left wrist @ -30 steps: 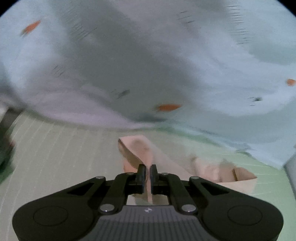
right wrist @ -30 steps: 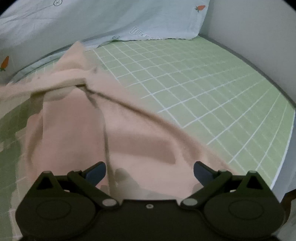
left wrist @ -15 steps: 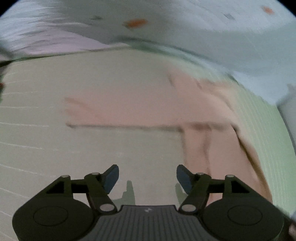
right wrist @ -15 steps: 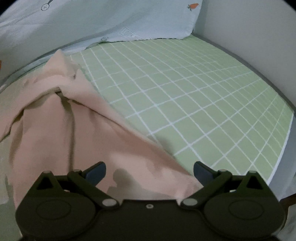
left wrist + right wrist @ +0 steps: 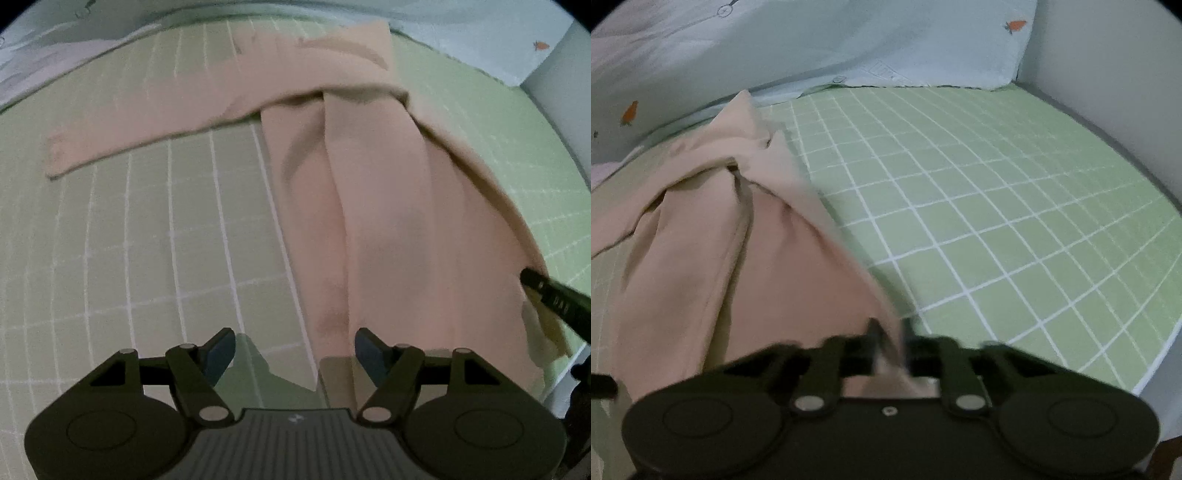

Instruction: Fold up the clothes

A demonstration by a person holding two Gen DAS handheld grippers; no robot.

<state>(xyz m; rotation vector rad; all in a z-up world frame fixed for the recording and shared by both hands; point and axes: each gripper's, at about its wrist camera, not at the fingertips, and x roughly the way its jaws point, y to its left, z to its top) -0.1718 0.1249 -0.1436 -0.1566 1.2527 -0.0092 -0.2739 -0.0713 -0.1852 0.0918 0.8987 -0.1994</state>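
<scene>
A pink garment (image 5: 388, 206) is spread on a bed covered by a green sheet (image 5: 147, 240) with a white grid. In the left wrist view the garment is seen lying to the right of centre, with a long sleeve (image 5: 155, 122) stretched out flat to the far left. Folds are gathered where the sleeve meets the body of the garment.

The left gripper (image 5: 294, 350) is held wide open above the sheet, and nothing is gripped between its fingers; the near edge of the garment is seen just beside its right finger (image 5: 369, 350). At the right edge of that view the dark tip of the right gripper (image 5: 546, 295) is seen touching the garment's right edge.

In the right wrist view the right gripper (image 5: 889, 339) is shown closed down to a narrow gap, with the garment's near right edge pinched between its fingers; that part is blurred. Beyond the garment a pale blue quilt (image 5: 849, 44) printed with small carrots is bunched along the far side of the bed, beside a wall (image 5: 1108, 55) on the right.
</scene>
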